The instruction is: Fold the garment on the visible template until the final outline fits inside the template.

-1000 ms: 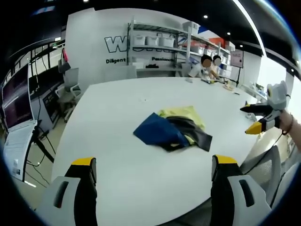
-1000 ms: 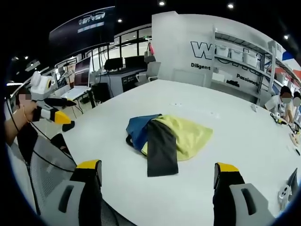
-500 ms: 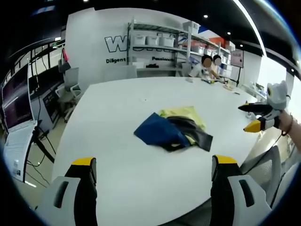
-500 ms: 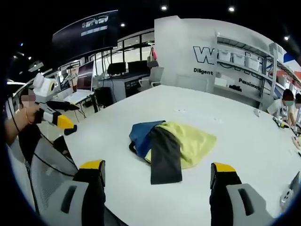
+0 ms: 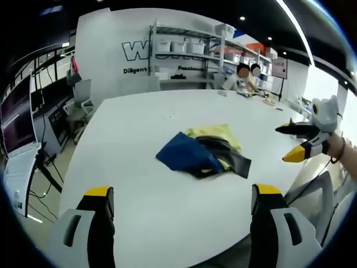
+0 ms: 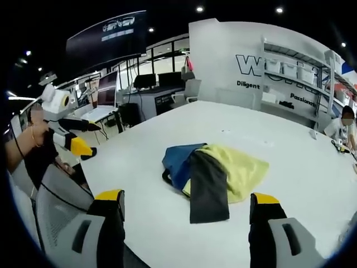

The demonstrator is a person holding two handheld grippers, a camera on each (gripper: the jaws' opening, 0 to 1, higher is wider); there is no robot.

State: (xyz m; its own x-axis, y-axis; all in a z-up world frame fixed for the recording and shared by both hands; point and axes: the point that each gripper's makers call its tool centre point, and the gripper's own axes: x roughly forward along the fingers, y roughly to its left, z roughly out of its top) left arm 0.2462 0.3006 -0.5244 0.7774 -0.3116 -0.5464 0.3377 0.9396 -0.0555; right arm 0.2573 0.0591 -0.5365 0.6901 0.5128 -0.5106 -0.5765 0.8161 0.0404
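Big letters on the back wall (image 5: pixel 106 50) start with "W", smaller print below reads "Diligent". Left gripper (image 5: pixel 181 201) spread wide, holding nothing, above the table's (image 5: pixel 139 123) near edge. Right gripper (image 6: pixel 187 204) the same, jaws wide apart. The crumpled blue, yellow and dark garment (image 5: pixel 203 153) lies mid-table, untouched.

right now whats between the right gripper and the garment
Only bare white table lies between the right gripper and the crumpled garment, seen in the right gripper view.
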